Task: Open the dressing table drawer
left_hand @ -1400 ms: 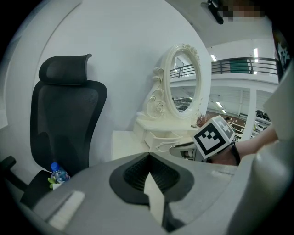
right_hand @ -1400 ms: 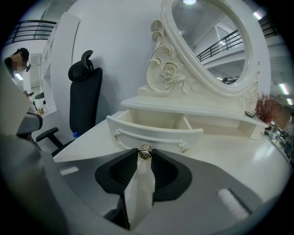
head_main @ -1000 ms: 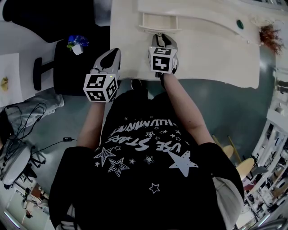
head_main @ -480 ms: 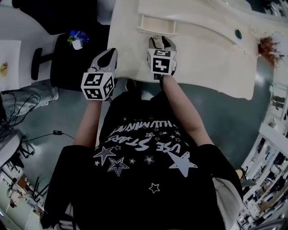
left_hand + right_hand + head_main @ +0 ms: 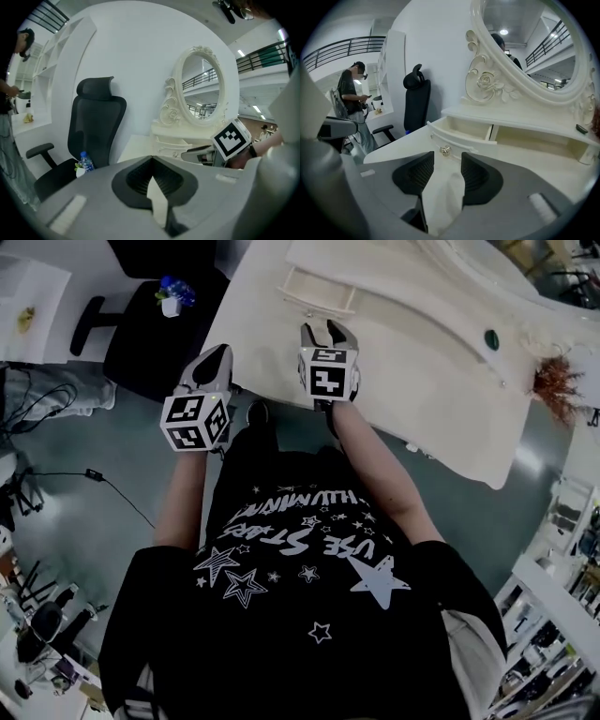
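holds the right gripper [image 5: 326,329] at upper centre of the head view, jaws apart and empty, just short of the knob [image 5: 445,150] on the drawer [image 5: 319,298], already pulled out of the dressing table [image 5: 422,362]. holds the left gripper [image 5: 214,357] at centre left, jaws pressed together on nothing.

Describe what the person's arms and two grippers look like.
The left gripper and right gripper: light grey shells, dark ribbed fingers, each bearing a white cube with black square markers. The person wears a black short-sleeved T-shirt with white stars and lettering.
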`<action>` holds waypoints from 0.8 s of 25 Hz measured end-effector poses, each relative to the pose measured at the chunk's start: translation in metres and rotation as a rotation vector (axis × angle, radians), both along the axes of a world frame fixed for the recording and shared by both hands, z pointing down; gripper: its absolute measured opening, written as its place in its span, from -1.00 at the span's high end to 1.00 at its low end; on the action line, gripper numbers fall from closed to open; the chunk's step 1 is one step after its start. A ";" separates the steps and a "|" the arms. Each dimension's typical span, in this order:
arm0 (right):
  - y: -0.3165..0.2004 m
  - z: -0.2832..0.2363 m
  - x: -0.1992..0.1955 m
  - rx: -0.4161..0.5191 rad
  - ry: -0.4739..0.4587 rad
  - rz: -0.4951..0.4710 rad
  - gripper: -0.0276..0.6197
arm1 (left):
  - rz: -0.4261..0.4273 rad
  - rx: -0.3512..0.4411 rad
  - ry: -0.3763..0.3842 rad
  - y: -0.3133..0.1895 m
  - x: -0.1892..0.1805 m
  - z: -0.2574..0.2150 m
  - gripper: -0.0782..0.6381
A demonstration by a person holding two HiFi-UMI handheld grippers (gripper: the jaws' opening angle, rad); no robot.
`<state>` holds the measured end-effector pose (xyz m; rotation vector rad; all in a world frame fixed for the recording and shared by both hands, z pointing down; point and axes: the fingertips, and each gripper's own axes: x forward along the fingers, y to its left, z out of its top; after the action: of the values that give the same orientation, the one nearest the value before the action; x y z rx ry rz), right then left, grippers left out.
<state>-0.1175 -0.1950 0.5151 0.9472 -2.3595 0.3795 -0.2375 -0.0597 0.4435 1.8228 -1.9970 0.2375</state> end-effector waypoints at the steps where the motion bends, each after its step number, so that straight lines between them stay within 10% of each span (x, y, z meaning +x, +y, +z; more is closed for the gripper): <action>1: 0.002 -0.005 0.004 0.008 -0.009 -0.018 0.28 | -0.017 0.005 -0.004 0.004 0.007 -0.002 0.78; 20: 0.053 -0.040 0.093 0.090 -0.098 -0.370 0.83 | -0.374 0.030 -0.006 0.115 0.140 -0.003 0.78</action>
<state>-0.0244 -0.1425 0.4748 0.5210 -2.5920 0.1776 -0.0972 0.0549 0.4407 1.4271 -2.3057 0.0990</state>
